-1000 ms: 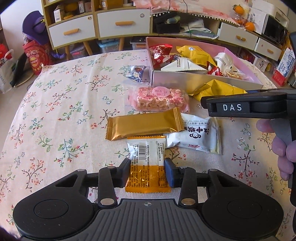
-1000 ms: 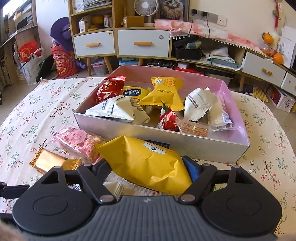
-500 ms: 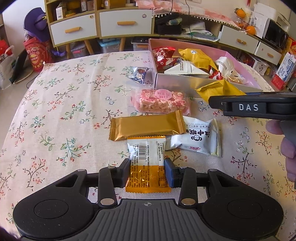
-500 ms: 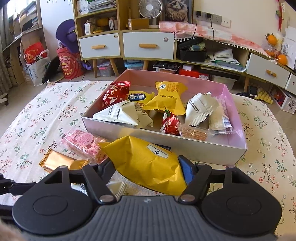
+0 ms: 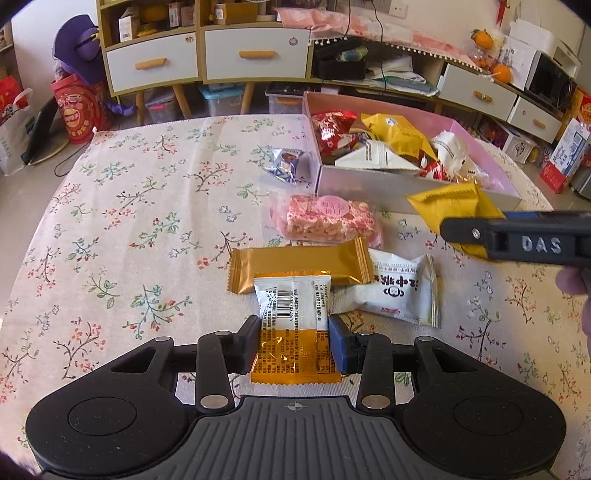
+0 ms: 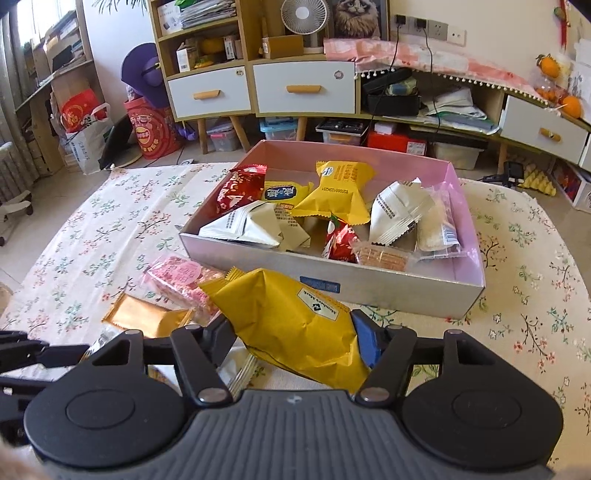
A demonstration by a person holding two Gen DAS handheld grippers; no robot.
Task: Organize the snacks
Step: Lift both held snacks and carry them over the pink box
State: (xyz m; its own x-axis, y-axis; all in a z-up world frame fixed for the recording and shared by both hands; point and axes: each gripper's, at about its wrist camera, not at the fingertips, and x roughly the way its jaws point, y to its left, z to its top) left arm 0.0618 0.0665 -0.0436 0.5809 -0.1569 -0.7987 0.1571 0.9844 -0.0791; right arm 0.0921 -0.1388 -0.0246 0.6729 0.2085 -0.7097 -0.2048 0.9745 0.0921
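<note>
Setting: a lived-in room of a home, used for storage and daily living.

A table covered by a floral tablecloth (image 5: 122,206) stands before low wooden cabinets with white drawers (image 6: 304,88) on slanted legs. Open shelves (image 6: 201,48) hold boxes and stacked papers. A small desk fan (image 6: 302,14) and a framed cat picture (image 6: 360,16) sit on top, with wall sockets (image 6: 421,24) beside them. A pink fringed cloth (image 6: 424,55) drapes the long shelf, oranges (image 6: 561,98) rest at its end, and red printed gift bags (image 6: 147,127) and plastic bins (image 6: 279,129) stand on the floor.
</note>
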